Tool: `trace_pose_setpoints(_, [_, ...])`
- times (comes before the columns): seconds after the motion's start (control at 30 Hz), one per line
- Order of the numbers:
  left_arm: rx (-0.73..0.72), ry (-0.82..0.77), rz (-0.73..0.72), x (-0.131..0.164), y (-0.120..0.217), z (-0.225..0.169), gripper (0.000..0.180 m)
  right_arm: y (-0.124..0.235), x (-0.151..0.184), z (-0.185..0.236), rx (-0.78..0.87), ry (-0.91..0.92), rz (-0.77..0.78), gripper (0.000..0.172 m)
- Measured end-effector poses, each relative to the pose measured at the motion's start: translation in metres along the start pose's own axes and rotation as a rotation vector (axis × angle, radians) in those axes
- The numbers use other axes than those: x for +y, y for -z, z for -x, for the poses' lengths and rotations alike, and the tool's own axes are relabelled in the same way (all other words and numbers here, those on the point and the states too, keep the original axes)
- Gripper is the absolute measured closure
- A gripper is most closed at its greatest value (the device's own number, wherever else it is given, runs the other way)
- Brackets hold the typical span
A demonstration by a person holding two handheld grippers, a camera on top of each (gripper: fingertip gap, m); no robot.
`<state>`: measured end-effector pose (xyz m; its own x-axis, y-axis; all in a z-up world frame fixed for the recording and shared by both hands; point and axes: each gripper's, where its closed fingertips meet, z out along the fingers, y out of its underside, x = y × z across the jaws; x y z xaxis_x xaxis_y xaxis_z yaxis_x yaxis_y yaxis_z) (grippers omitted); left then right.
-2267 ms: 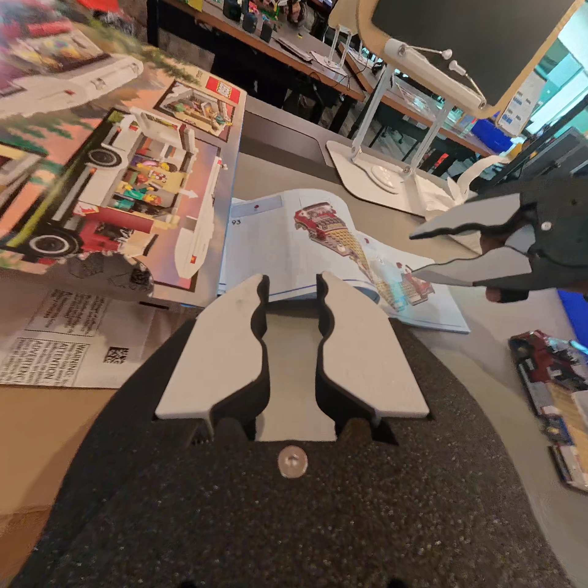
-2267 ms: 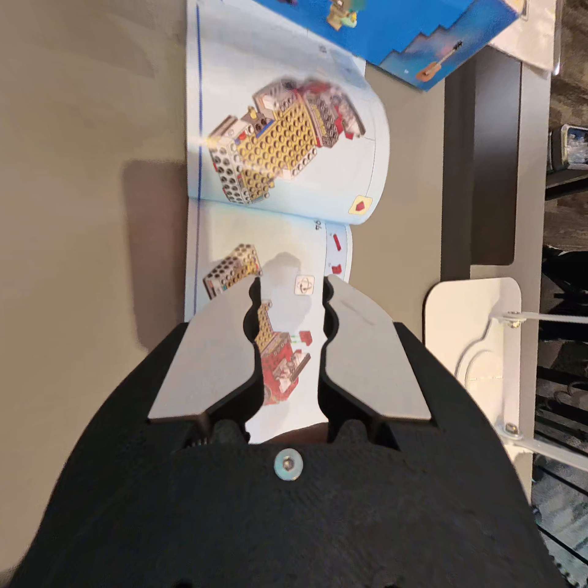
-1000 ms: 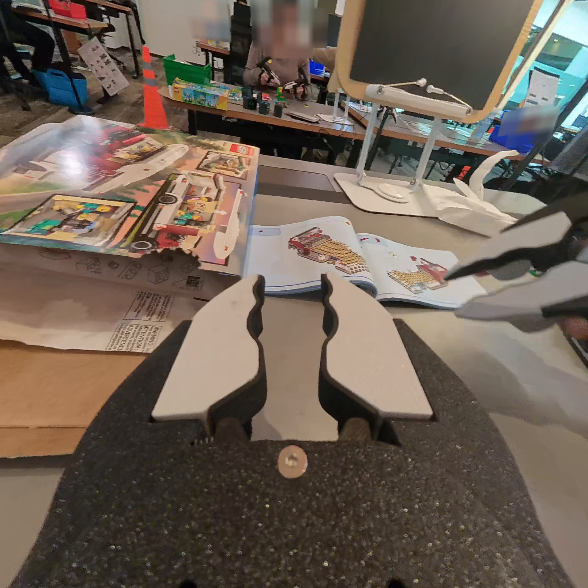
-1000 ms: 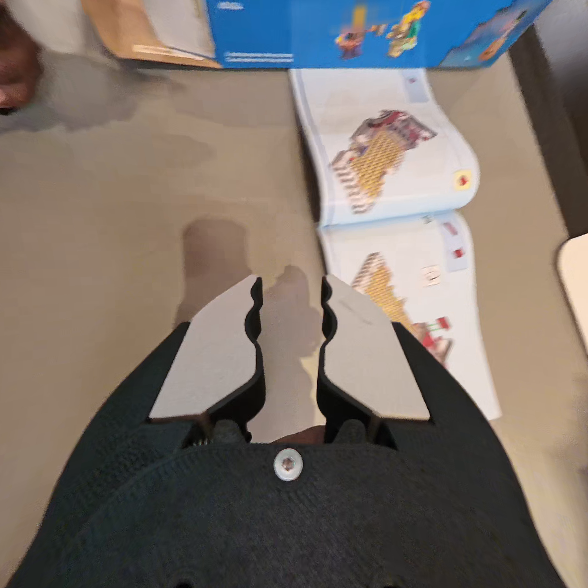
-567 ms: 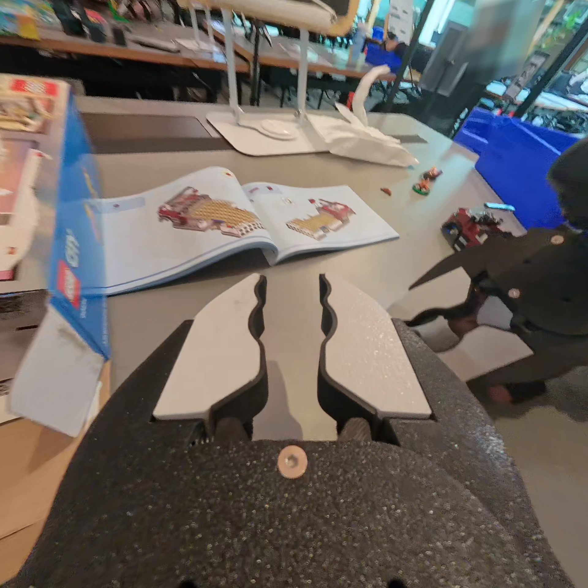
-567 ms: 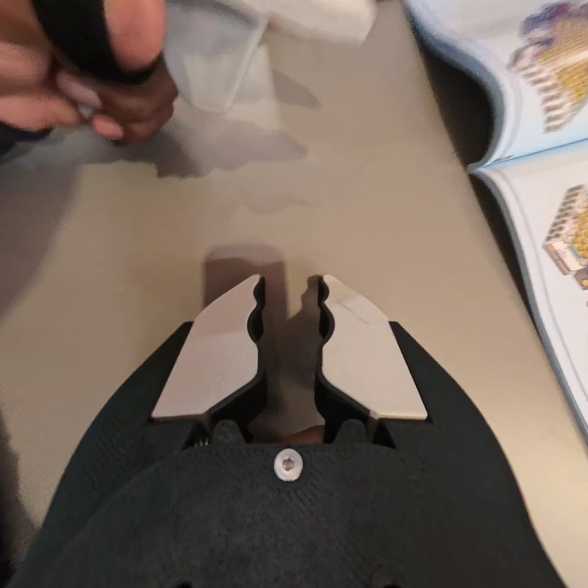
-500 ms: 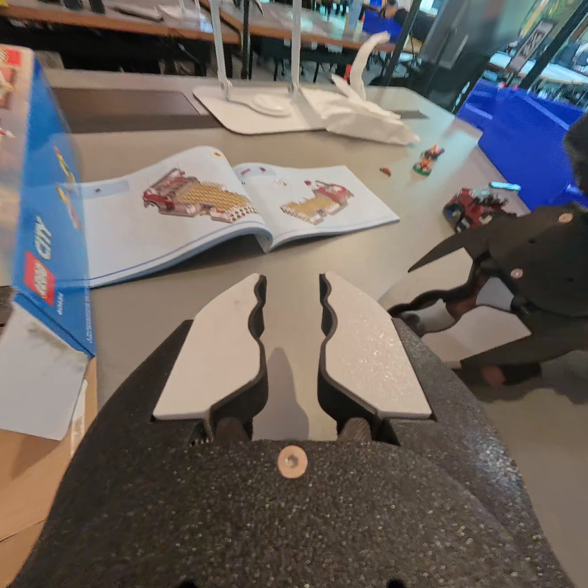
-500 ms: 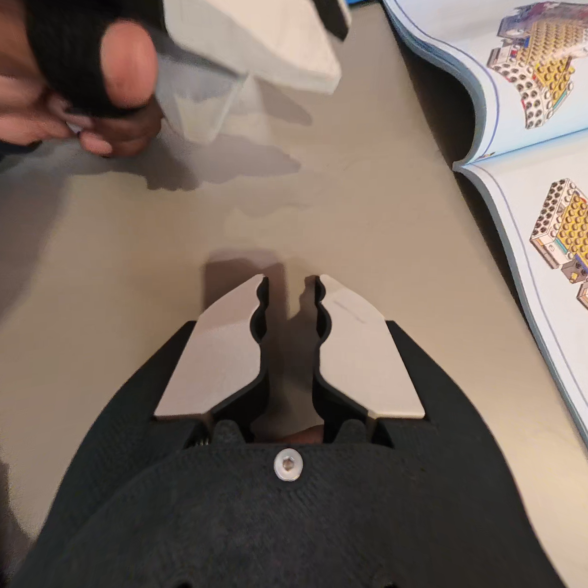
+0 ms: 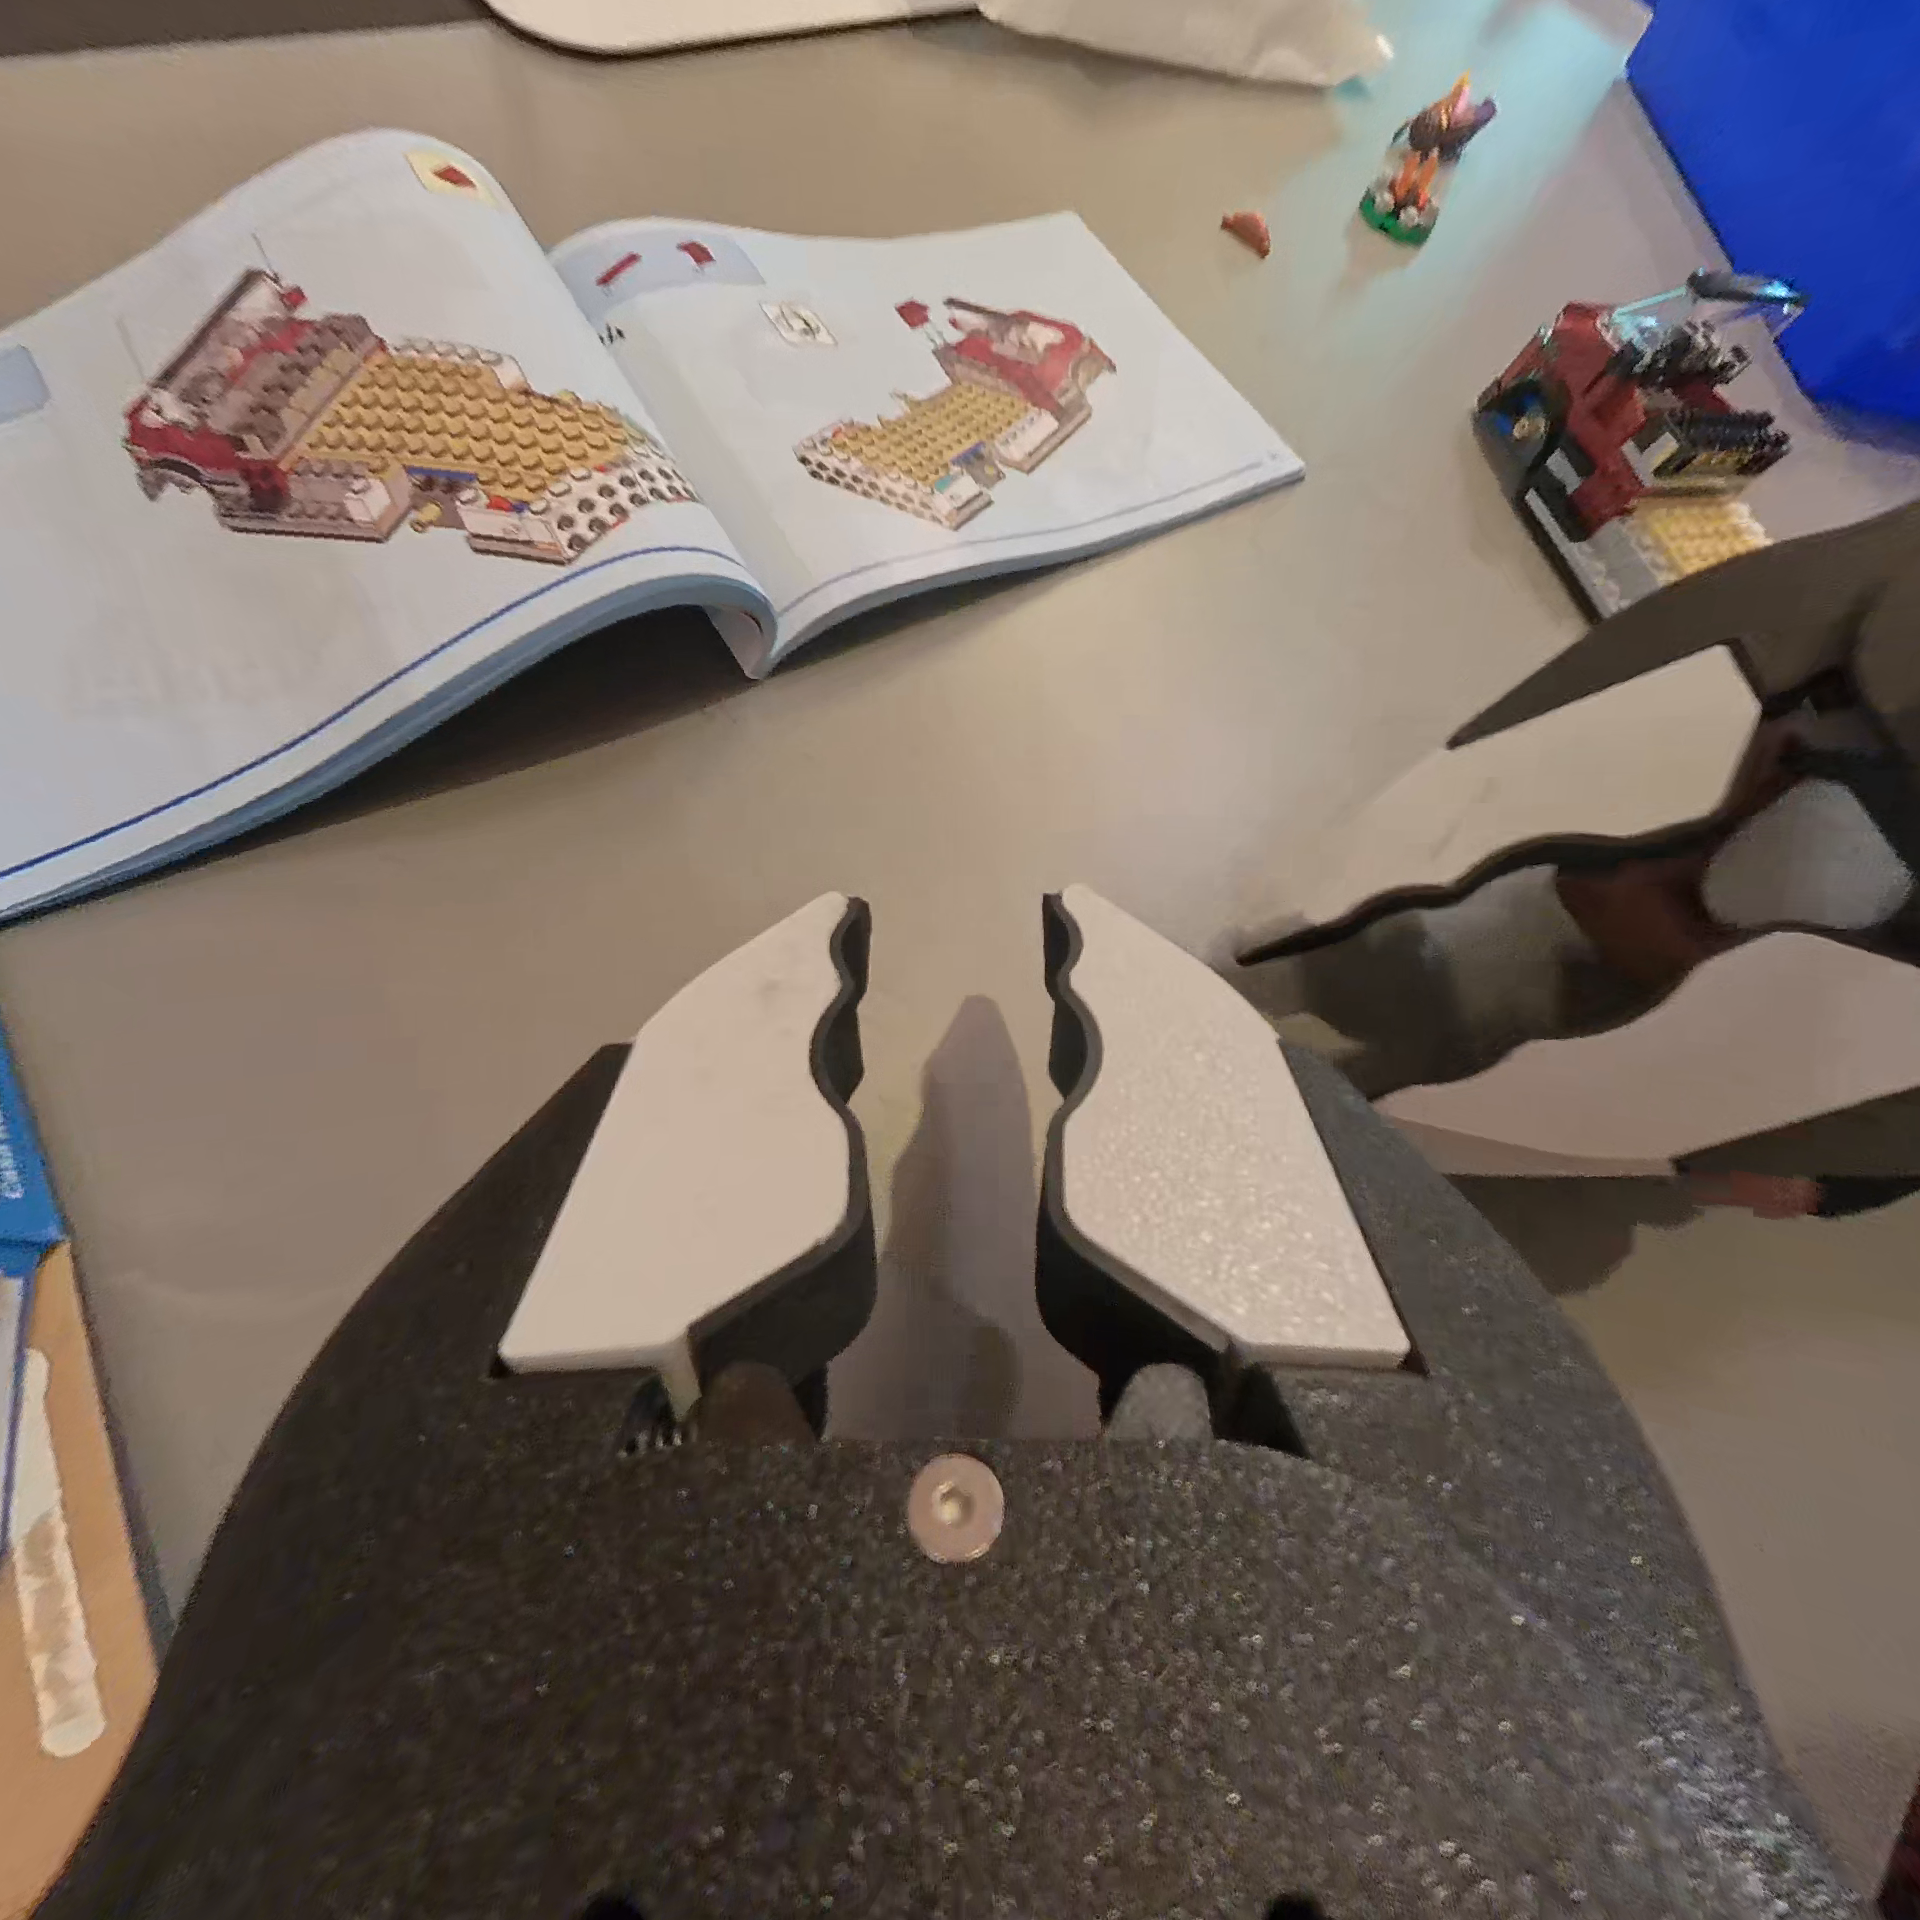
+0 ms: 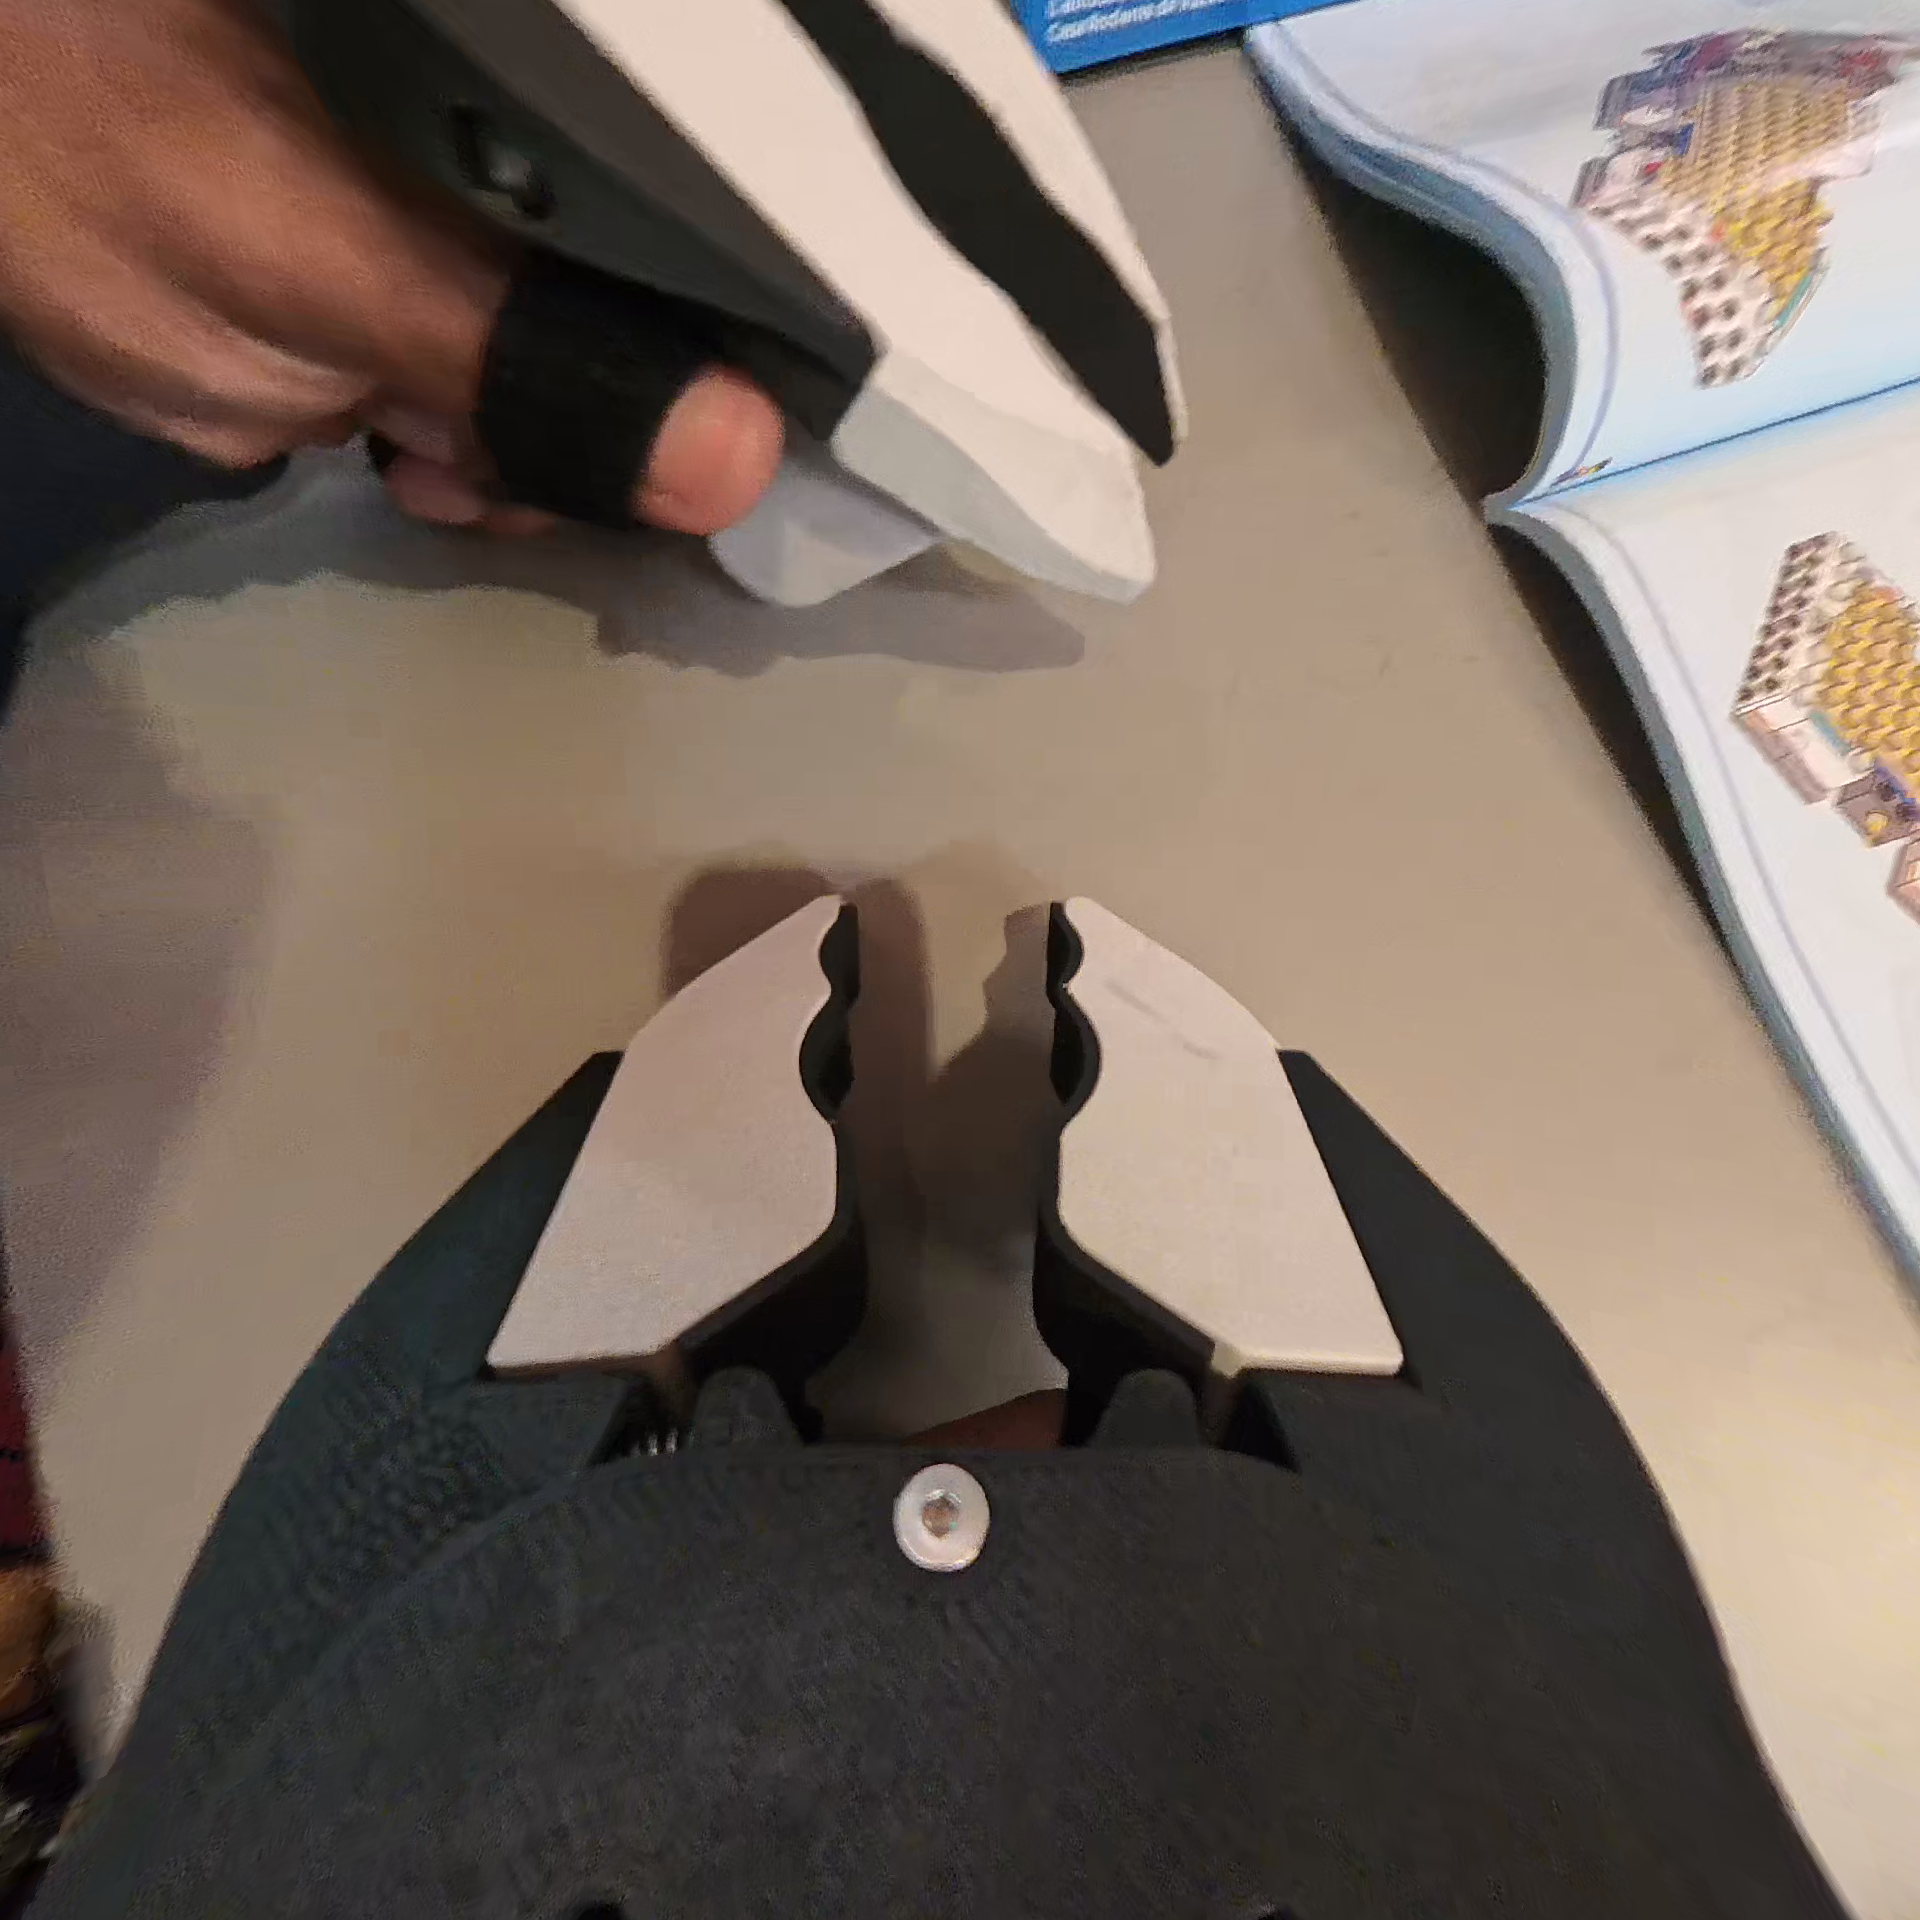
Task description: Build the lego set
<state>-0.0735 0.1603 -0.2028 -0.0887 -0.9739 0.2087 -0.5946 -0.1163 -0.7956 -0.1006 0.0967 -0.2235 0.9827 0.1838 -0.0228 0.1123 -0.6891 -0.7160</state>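
Note:
My left gripper (image 9: 954, 914) is open and empty, low over the bare grey table (image 9: 987, 748). An open instruction booklet (image 9: 540, 416) with pictures of a brick model lies ahead of it to the left. My right gripper (image 10: 951, 920) is open and empty too, over bare table. It also shows in the left wrist view (image 9: 1351, 842), coming in from the right, close beside my left fingers. My left gripper shows in the right wrist view (image 10: 1143, 509), held by a hand (image 10: 260, 260), just ahead of my right fingertips. The booklet (image 10: 1714, 312) lies at that view's right.
A part-built red and tan brick model (image 9: 1631, 436) stands at the right. A small brick figure (image 9: 1423, 166) and a loose brown piece (image 9: 1247, 229) lie farther back. A blue box edge (image 9: 16, 1174) and cardboard (image 9: 52, 1558) sit at the left. A blue cloth (image 9: 1808, 156) hangs at the far right. The loose brown piece (image 9: 1247, 229) is about 30 cm from both grippers' fingertips.
Both grippers have dropped low and tilted down to the table, drawing close together. The right jaws narrowed a little, then opened again. The toy box has left the left view.

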Motion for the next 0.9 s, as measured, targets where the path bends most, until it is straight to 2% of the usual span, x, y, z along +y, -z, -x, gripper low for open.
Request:
trace_pose_setpoints(0.13, [0.006, 0.001, 0.042, 0.005, -0.004, -0.001, 0.148, 0.018, 0.016, 0.014, -0.024, 0.009, -0.012, 0.137])
trace_pose_setpoints(0.3, [0.021, -0.081, 0.090, 0.010, -0.010, -0.012, 0.148, 0.041, 0.029, 0.012, 0.009, -0.033, -0.064, 0.138])
trace_pose_setpoints(0.43, [0.190, -0.031, 0.002, -0.008, -0.020, -0.053, 0.147, 0.056, 0.043, -0.005, 0.078, -0.096, -0.065, 0.138])
trace_pose_setpoints(0.53, [0.259, 0.045, -0.045, -0.023, -0.035, -0.077, 0.147, 0.067, 0.056, -0.020, 0.176, -0.112, -0.057, 0.138])
trace_pose_setpoints(0.6, [0.218, 0.051, -0.021, -0.026, -0.050, -0.082, 0.147, 0.075, 0.063, -0.028, 0.232, -0.097, -0.050, 0.138])
trace_pose_setpoints(0.67, [0.111, -0.022, 0.023, -0.025, -0.064, -0.080, 0.147, 0.081, 0.073, -0.030, 0.256, -0.063, -0.028, 0.138])
trace_pose_setpoints(0.8, [0.004, -0.189, 0.137, -0.016, -0.085, -0.086, 0.146, 0.090, 0.079, -0.021, 0.176, -0.031, -0.047, 0.135])
trace_pose_setpoints(0.9, [-0.048, -0.250, 0.195, -0.012, -0.095, -0.087, 0.145, 0.089, 0.084, -0.003, 0.137, 0.090, -0.026, 0.134])
